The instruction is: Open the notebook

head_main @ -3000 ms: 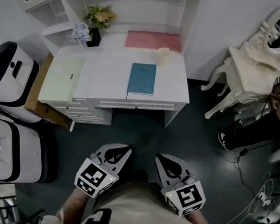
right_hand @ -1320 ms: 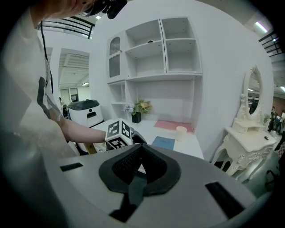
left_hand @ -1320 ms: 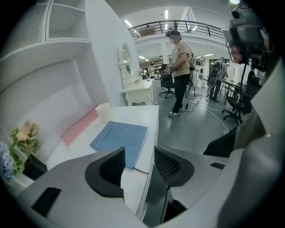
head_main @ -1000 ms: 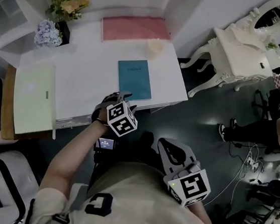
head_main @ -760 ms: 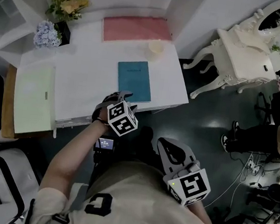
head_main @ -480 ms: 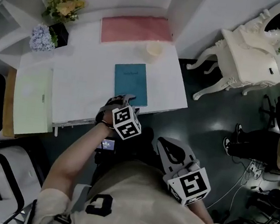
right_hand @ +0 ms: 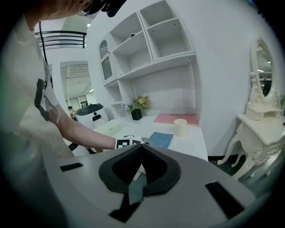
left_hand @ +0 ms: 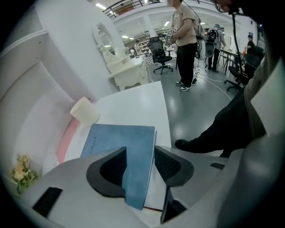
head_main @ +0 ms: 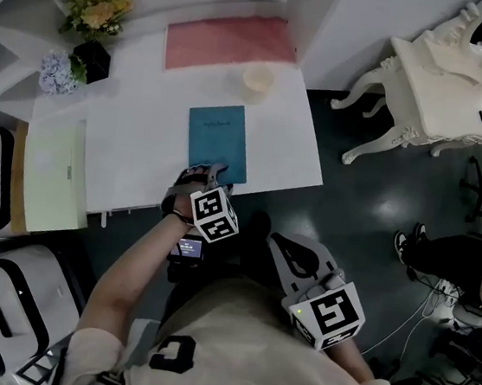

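Straddling notebook point(head_main: 218, 139) end at desk point(head_main: 134, 144) front edge: left tool point(head_main: 211, 171), jaws apart; right tool point(right_hand: 141, 146) closed, empty.

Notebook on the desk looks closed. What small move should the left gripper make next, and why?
Probably lower the left gripper slightly and catch the cover's near edge. Its jaws stand apart over the near end of the blue notebook, which lies closed and flat on the white desk; nothing is gripped yet.

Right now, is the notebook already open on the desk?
No, the blue notebook lies flat on the white desk with its cover shut and no pages showing.
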